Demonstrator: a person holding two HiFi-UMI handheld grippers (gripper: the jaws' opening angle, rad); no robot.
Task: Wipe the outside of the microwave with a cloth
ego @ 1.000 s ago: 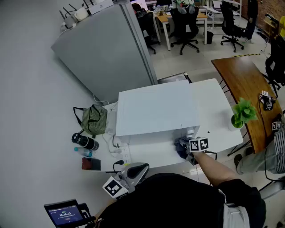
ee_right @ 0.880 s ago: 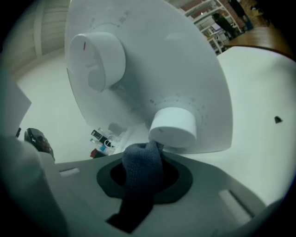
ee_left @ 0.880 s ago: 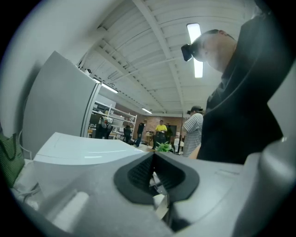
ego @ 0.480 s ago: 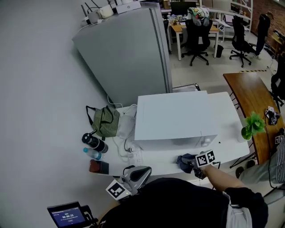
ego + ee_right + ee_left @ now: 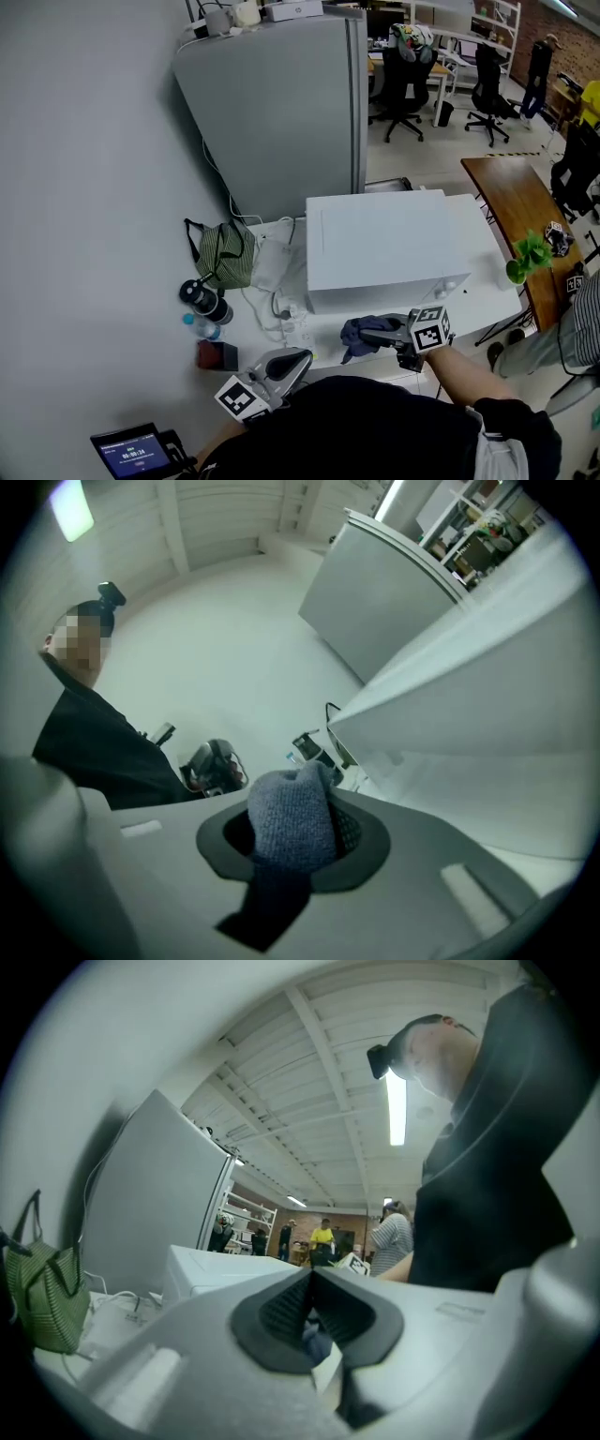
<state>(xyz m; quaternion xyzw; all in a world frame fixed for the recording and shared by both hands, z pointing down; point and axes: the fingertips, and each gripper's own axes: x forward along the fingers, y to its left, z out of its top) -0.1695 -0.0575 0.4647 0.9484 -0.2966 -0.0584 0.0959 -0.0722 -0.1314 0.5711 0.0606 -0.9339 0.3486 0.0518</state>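
— Right gripper (image 5: 382, 331)?
— Clenched on the cloth (image 5: 289, 827); a blue-grey wad bulges between the pads; it hangs at the worktop's (image 5: 483, 246) front edge, just before the microwave's (image 5: 380, 246) front, near its left corner; whether they touch, I can't tell.
— Left gripper (image 5: 311, 1283)?
— Pressed together on nothing; low by the front edge.
— Writing?
— A screen (image 5: 131, 453); too small to read.
— Room?
— Bare worktop right of the microwave.
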